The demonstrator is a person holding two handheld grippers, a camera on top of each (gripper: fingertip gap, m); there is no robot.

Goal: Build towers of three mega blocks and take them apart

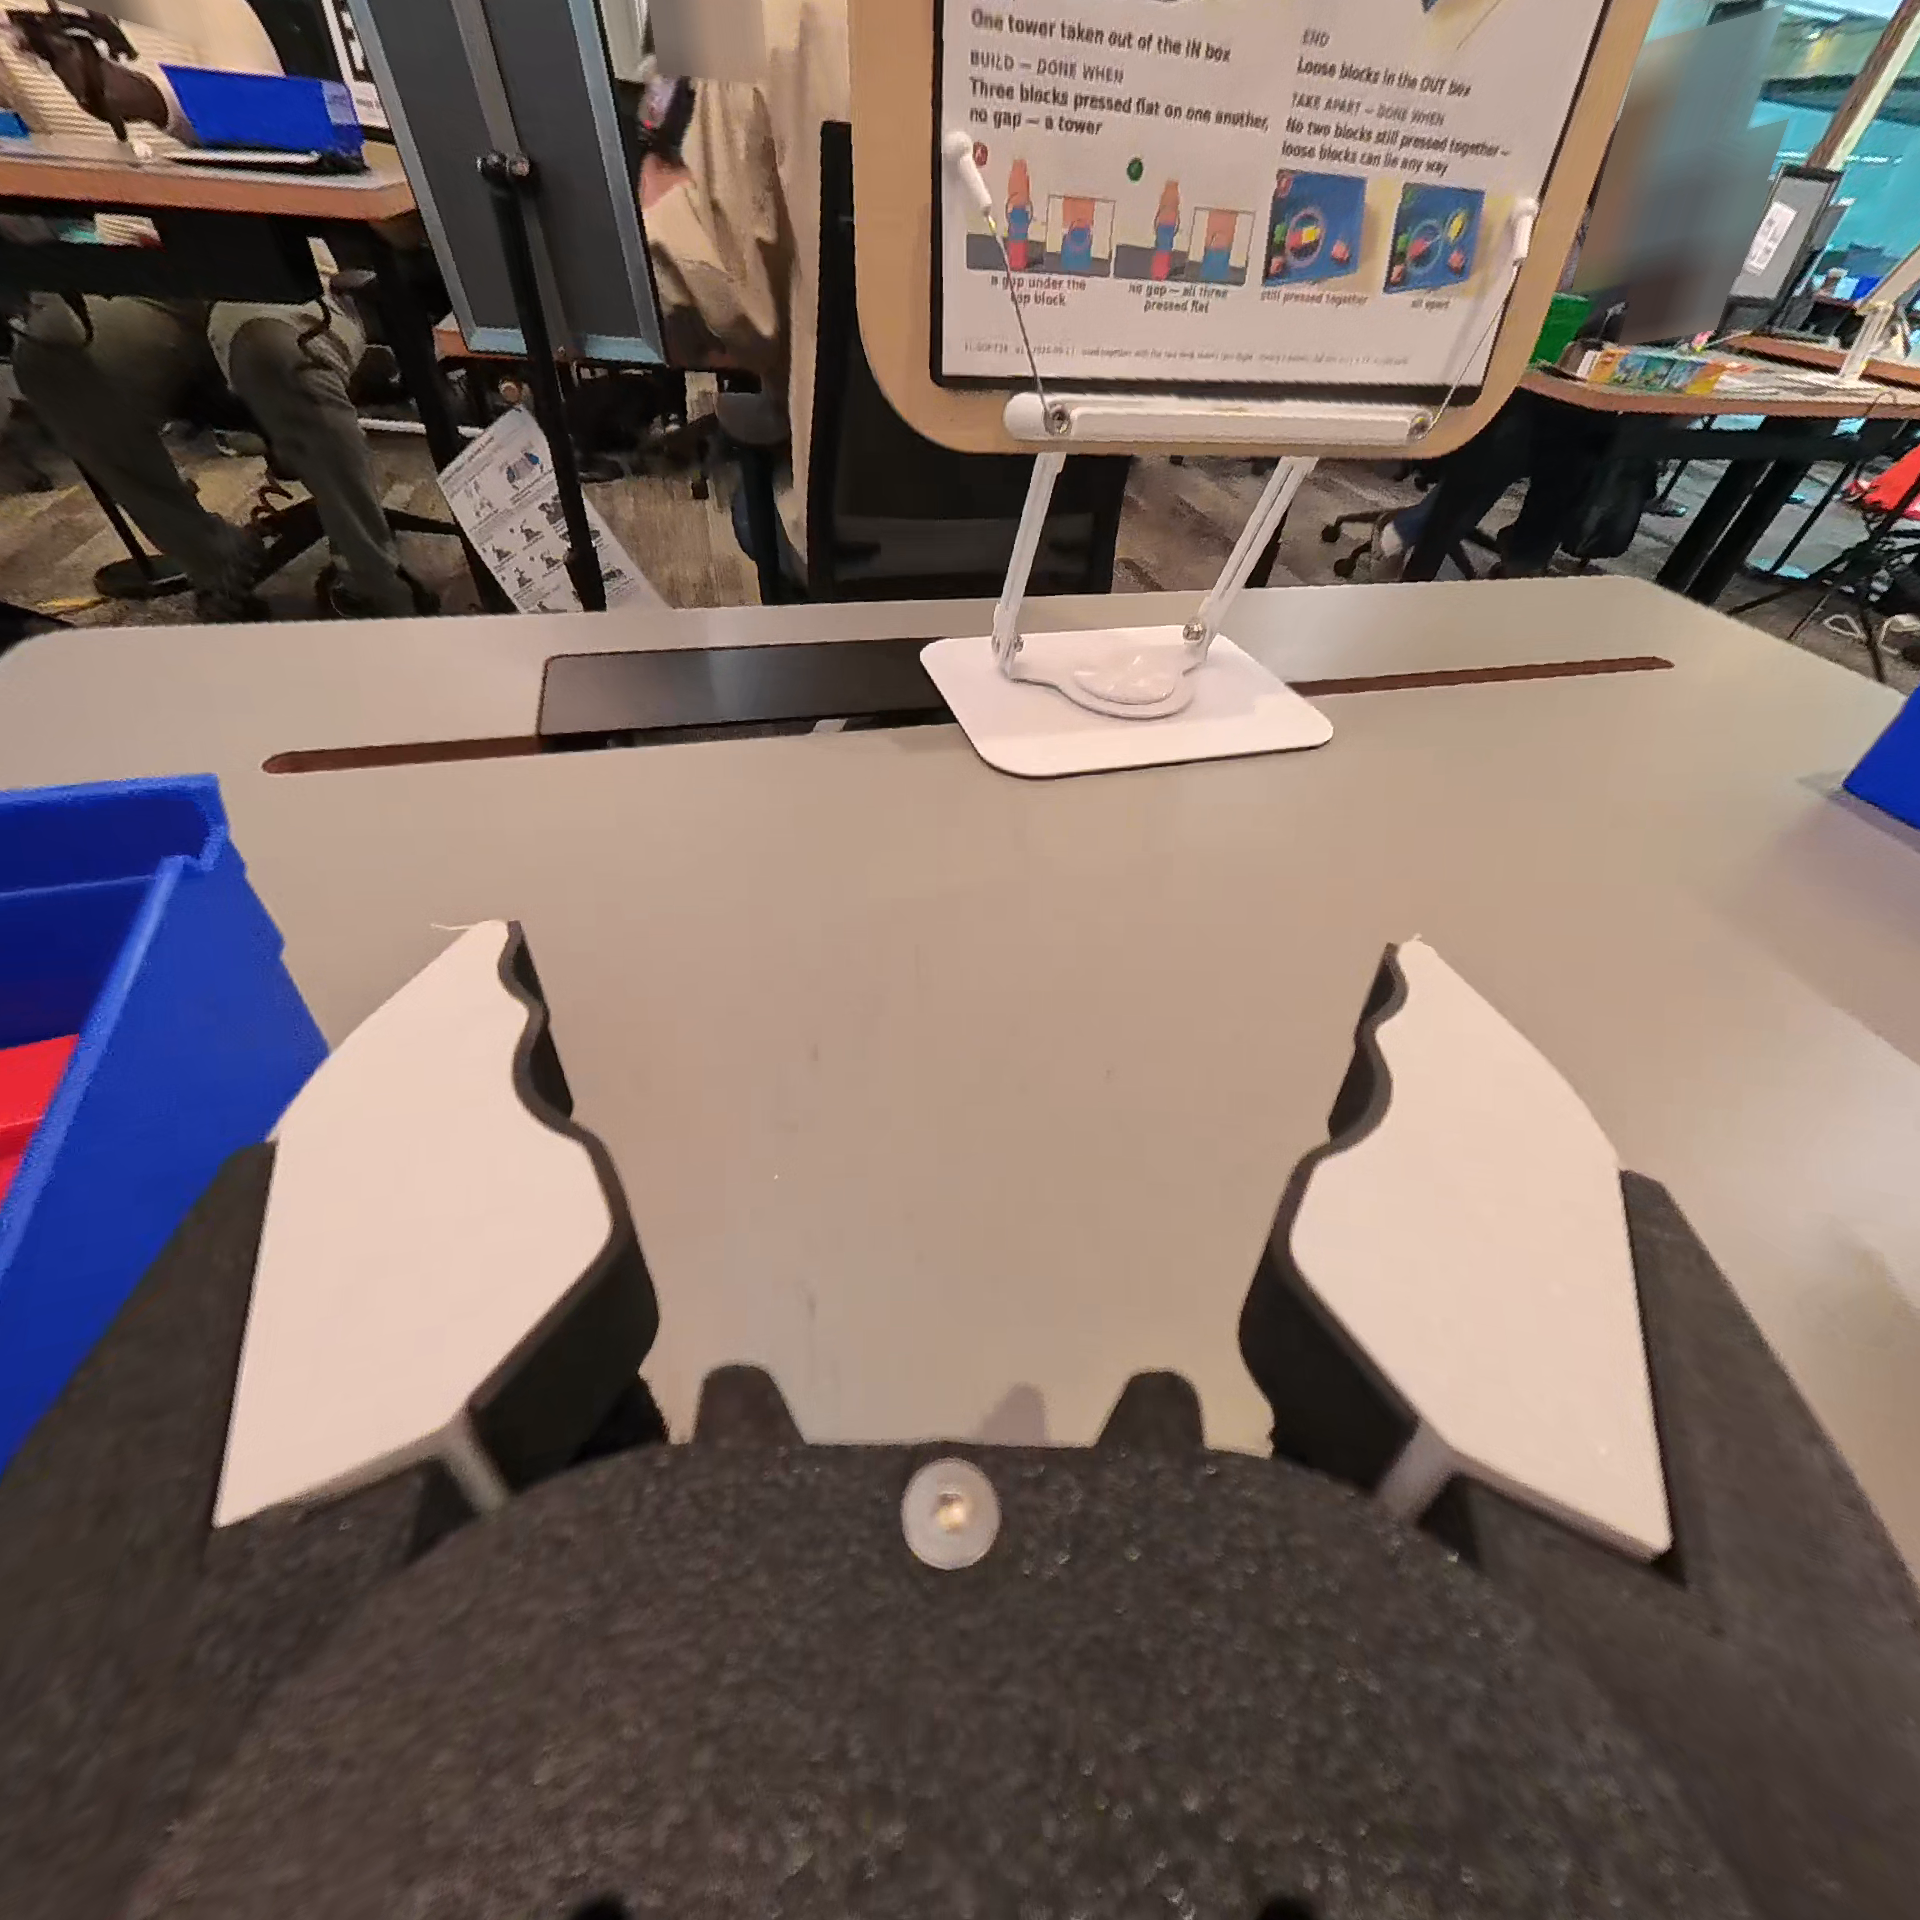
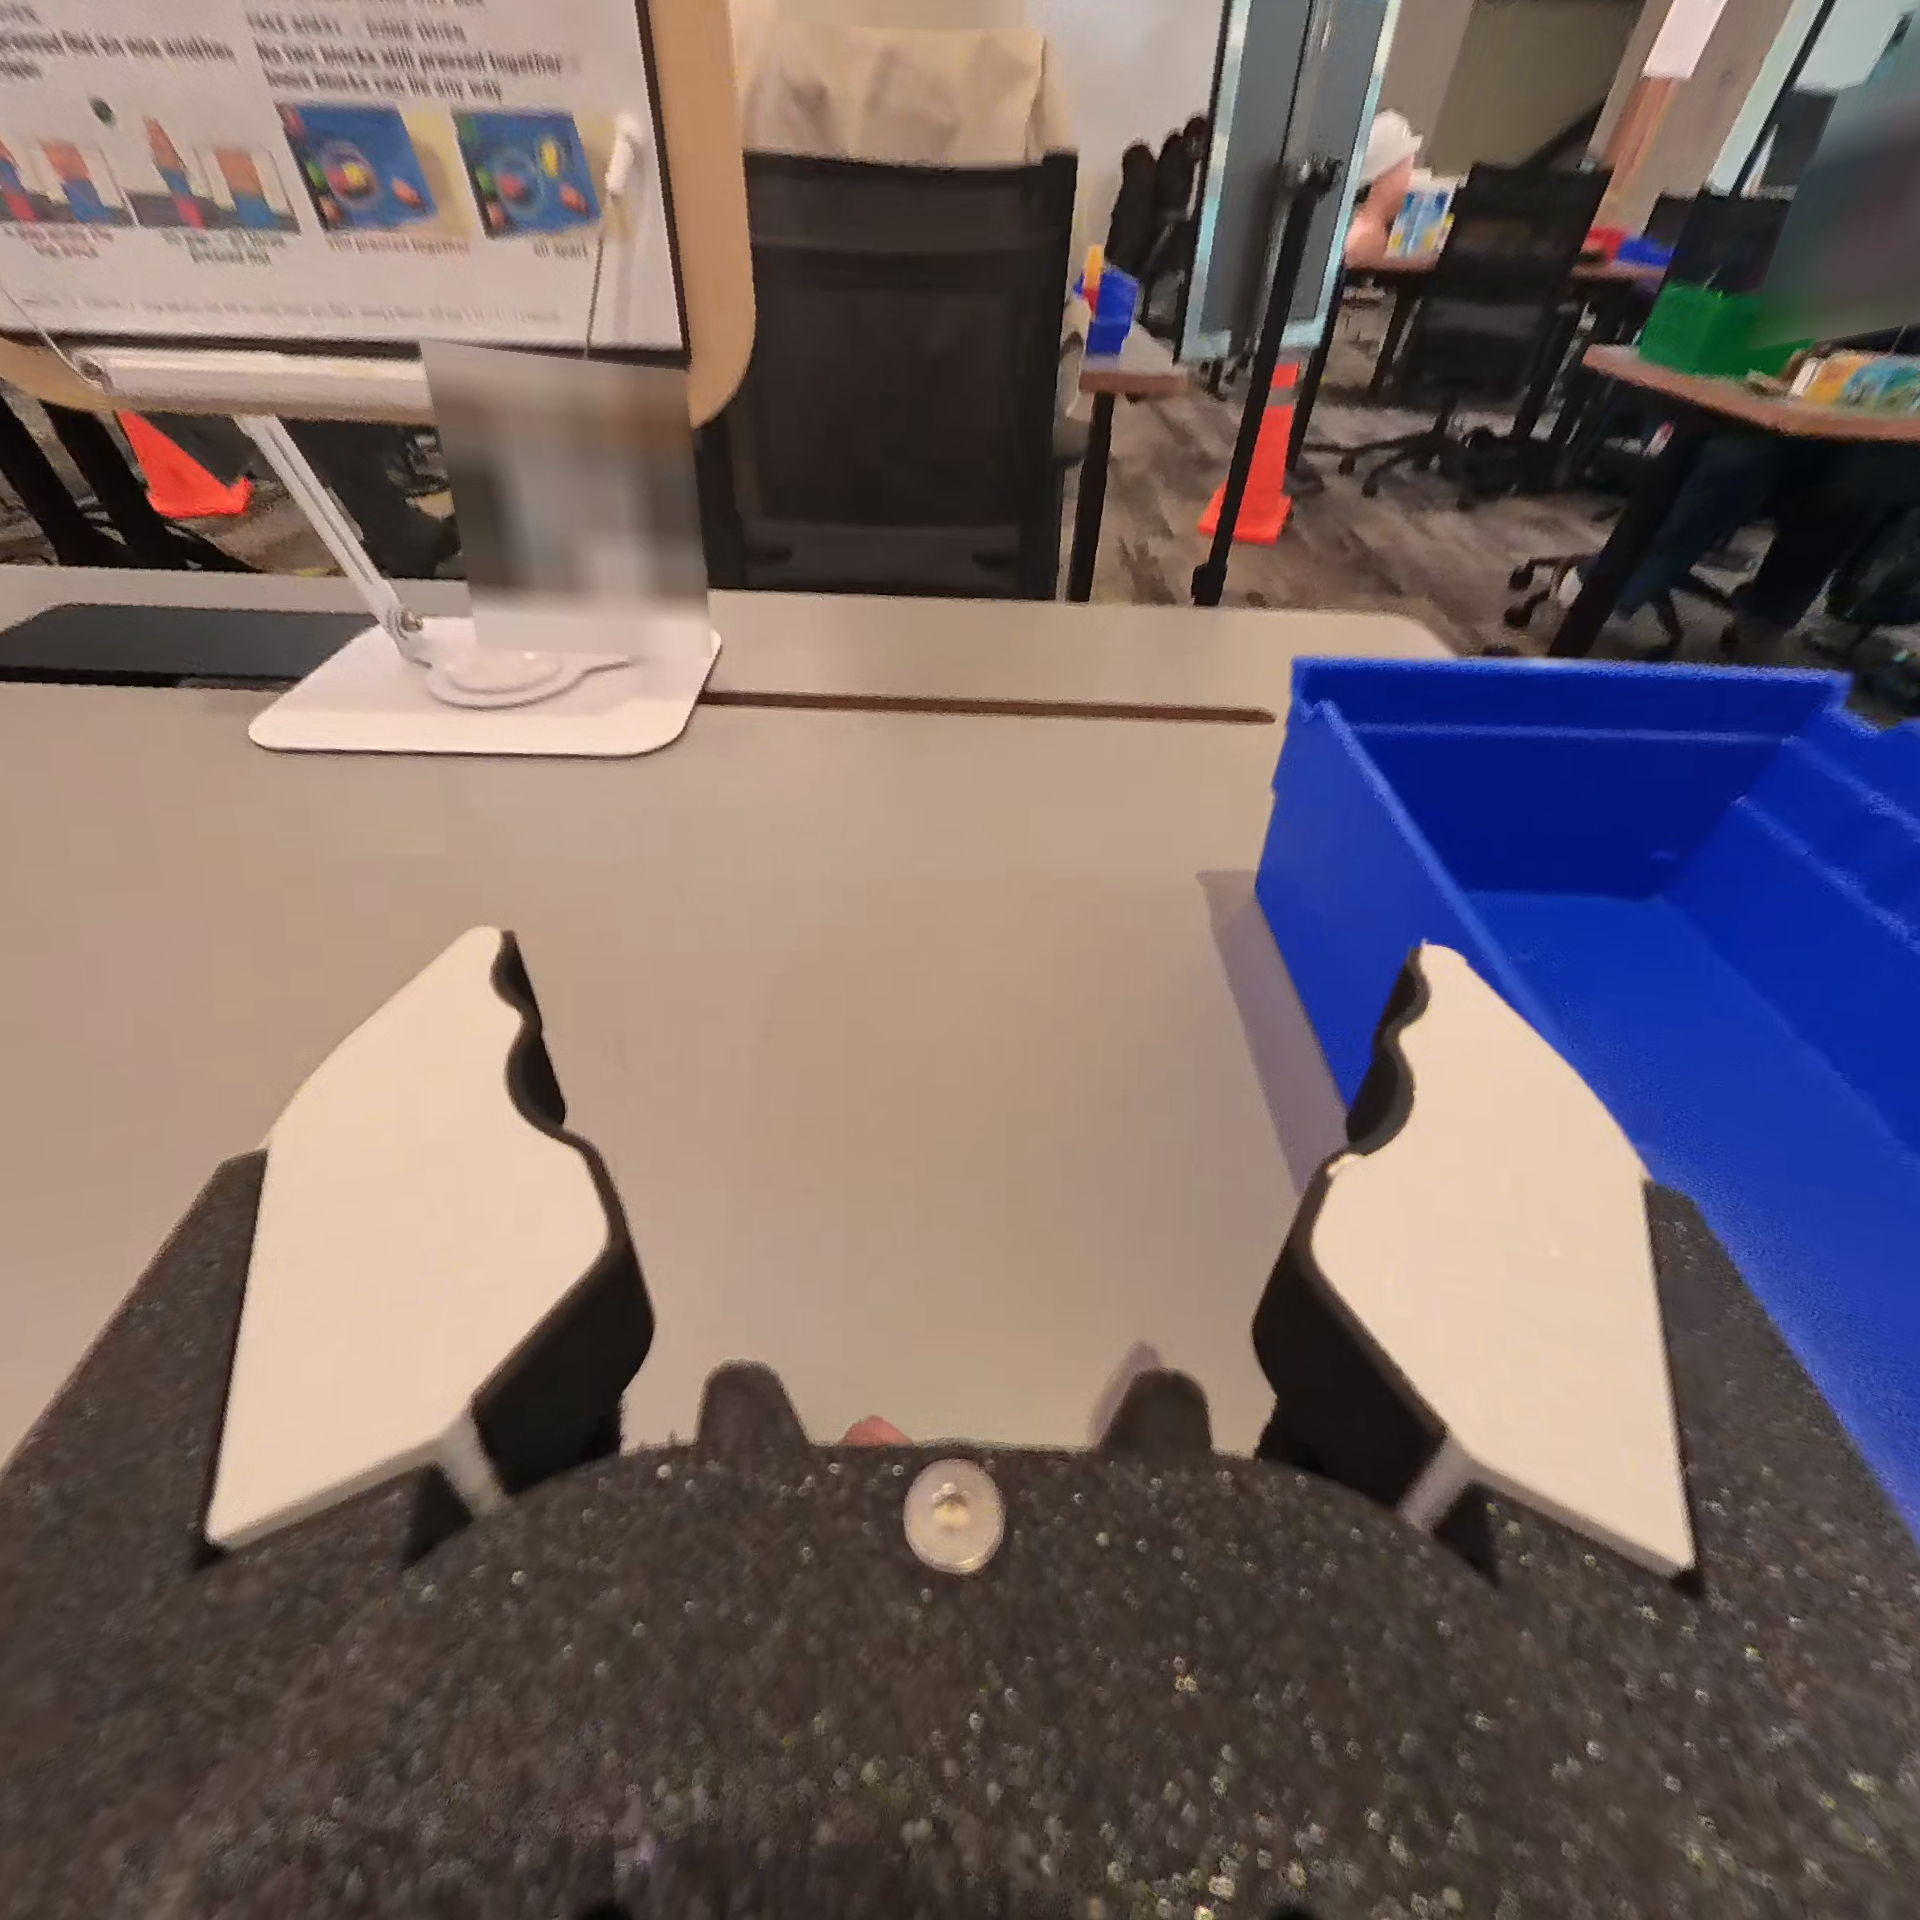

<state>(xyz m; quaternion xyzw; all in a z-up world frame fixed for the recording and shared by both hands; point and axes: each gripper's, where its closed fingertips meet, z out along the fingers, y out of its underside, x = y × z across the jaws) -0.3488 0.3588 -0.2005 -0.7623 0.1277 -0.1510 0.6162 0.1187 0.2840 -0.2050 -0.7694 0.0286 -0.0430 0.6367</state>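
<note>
Right claw (image 2: 951, 997) spread wide over grey table (image 2: 831, 883), blue bin (image 2: 1558, 831) beside right finger

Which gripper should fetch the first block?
Probably left: the left gripper is open beside the blue bin showing something red; the right gripper's bin looks empty.

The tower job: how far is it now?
Nothing looks built yet: the grey table between the claws is bare. Left claw and right claw are open, holding nothing. Something red waits in the left blue box; the right blue box looks empty.
</note>
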